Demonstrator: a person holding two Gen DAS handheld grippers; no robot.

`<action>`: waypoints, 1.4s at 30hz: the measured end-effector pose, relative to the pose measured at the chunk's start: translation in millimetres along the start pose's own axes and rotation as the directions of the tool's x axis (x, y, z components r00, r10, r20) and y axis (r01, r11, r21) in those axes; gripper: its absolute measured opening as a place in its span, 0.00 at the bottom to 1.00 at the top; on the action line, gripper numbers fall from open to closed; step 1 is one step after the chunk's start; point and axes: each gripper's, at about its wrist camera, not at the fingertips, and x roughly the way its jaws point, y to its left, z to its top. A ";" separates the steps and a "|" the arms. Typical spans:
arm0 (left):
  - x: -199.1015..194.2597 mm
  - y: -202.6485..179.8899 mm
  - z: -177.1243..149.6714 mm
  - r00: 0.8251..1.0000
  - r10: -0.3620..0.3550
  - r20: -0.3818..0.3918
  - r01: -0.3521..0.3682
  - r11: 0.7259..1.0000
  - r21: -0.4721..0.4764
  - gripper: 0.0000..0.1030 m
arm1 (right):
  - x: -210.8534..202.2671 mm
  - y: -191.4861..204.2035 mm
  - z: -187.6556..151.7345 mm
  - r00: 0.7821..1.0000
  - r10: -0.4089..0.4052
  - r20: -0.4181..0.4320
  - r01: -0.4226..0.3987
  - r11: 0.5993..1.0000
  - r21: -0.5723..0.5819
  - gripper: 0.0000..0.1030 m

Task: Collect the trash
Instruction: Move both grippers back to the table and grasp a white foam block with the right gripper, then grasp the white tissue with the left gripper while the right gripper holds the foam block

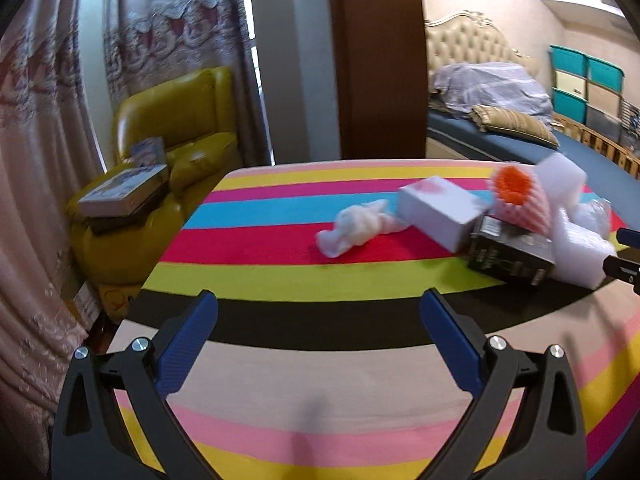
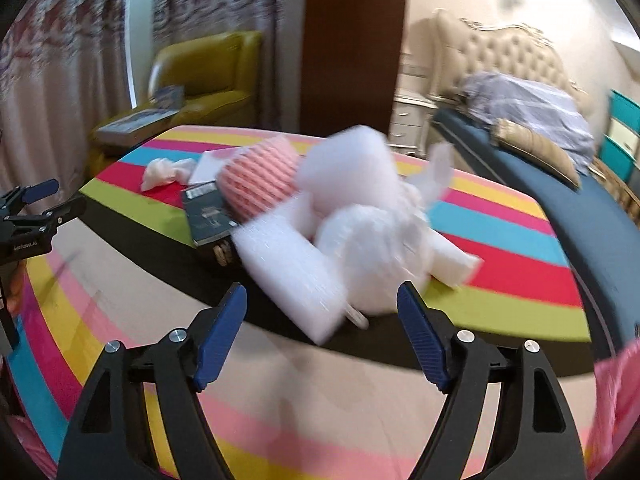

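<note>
A heap of trash lies on the striped tablecloth (image 1: 304,280). It holds a crumpled white tissue (image 1: 360,226), a white box (image 1: 440,212), a pink foam net (image 1: 520,200) with an orange inside, a black box (image 1: 508,250) and white foam blocks (image 1: 580,256). My left gripper (image 1: 320,304) stands open over bare cloth, short of and left of the heap. My right gripper (image 2: 322,300) is open just in front of the heap. A near corner of the white foam sheet (image 2: 288,264) reaches between its fingers, clear of the pads. Crumpled white wrap (image 2: 372,256) lies beside the sheet.
A yellow armchair (image 1: 172,136) with flat boxes on it stands at the table's far left. Behind the table rise a brown pillar (image 1: 380,60) and curtains. A bed (image 1: 520,136) and teal storage bins (image 1: 584,80) are at the right. Something pink (image 2: 616,392) shows at the right edge.
</note>
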 end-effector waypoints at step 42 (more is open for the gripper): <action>2.7 11.2 -7.1 0.999 -0.030 -0.037 0.027 0.997 -0.067 0.95 | -11.1 45.4 -14.3 0.993 0.093 -0.078 -0.103 0.987 -0.126 0.47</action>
